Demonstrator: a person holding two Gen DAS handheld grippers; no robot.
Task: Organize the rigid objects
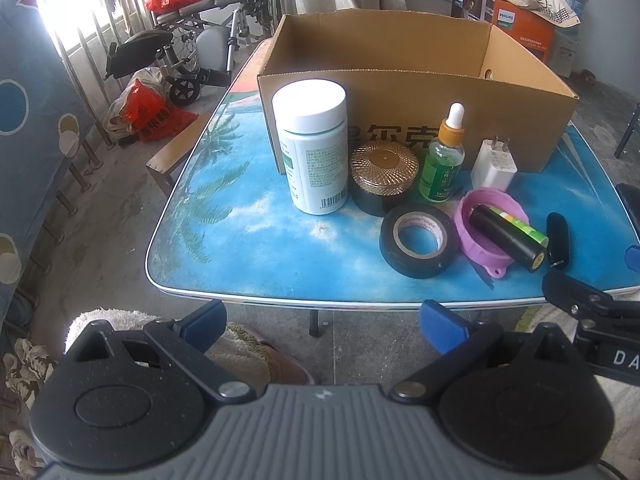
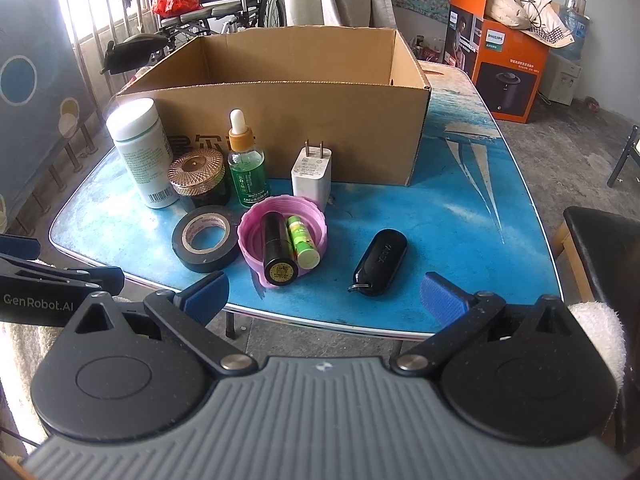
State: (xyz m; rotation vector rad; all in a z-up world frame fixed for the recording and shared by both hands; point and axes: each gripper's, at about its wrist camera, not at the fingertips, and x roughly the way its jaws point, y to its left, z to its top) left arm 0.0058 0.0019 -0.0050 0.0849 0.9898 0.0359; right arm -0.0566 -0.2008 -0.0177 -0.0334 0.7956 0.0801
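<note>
An open cardboard box (image 1: 400,116) (image 2: 296,132) stands on the blue table (image 1: 248,240) (image 2: 460,208). In front of it stand a white pill bottle (image 1: 314,146) (image 2: 142,152), a gold-lidded jar (image 1: 383,176) (image 2: 198,176), a green dropper bottle (image 1: 444,160) (image 2: 246,164) and a white charger (image 1: 494,166) (image 2: 312,174). Nearer lie black tape (image 1: 418,240) (image 2: 206,242), a pink lid (image 1: 480,236) (image 2: 282,232) holding a black tube (image 2: 277,250) and a green stick (image 2: 302,242), and a black key fob (image 1: 557,240) (image 2: 380,262). Both grippers, left (image 1: 324,326) and right (image 2: 326,296), are open and empty, off the table's near edge.
A wheelchair (image 1: 208,36) and red bags (image 1: 154,114) stand on the floor at the back left. An orange Philips box (image 2: 504,60) stands at the back right. A dark chair (image 2: 604,248) is at the table's right side.
</note>
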